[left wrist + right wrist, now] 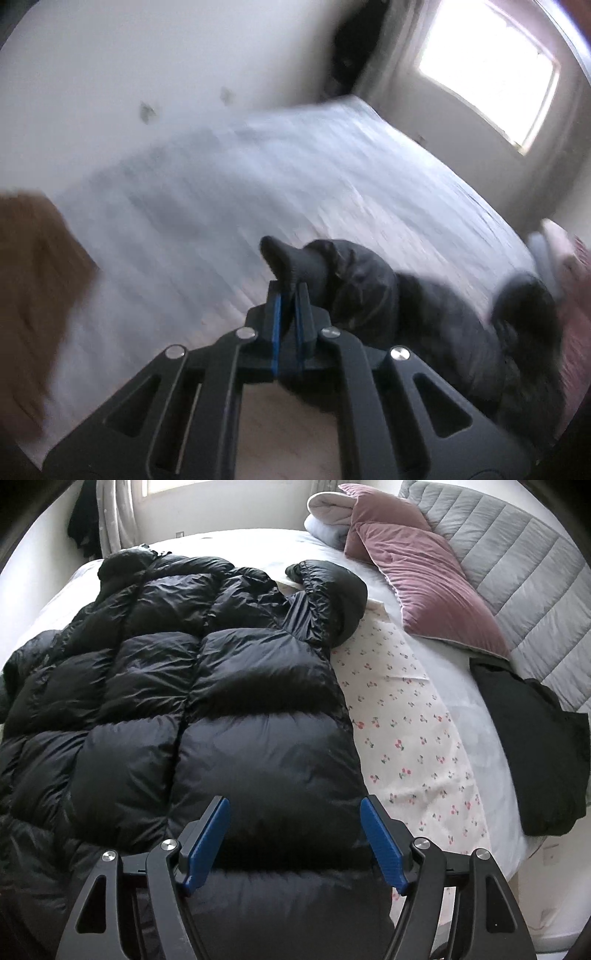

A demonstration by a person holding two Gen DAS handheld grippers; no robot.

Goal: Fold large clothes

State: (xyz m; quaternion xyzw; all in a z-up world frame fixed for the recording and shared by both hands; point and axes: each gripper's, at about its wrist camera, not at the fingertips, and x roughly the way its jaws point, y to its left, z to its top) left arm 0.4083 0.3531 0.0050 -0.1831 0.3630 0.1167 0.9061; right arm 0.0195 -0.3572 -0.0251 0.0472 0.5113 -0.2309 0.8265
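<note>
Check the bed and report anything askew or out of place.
The black puffer jacket lies spread but crooked, one sleeve bent up toward the pink pillow. A dark garment sits crumpled at the bed's edge.

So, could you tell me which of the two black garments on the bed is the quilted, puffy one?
The black puffer jacket under the right tool; the other black garment by the headboard is flat and unquilted.

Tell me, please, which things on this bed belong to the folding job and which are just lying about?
Job:
- puffy black quilted down jacket
- left gripper, jaws shut on its dark fabric
- right gripper, jaws open

Lying about:
- pink velvet cushion
- cherry-print white cloth
- folded black garment
</note>
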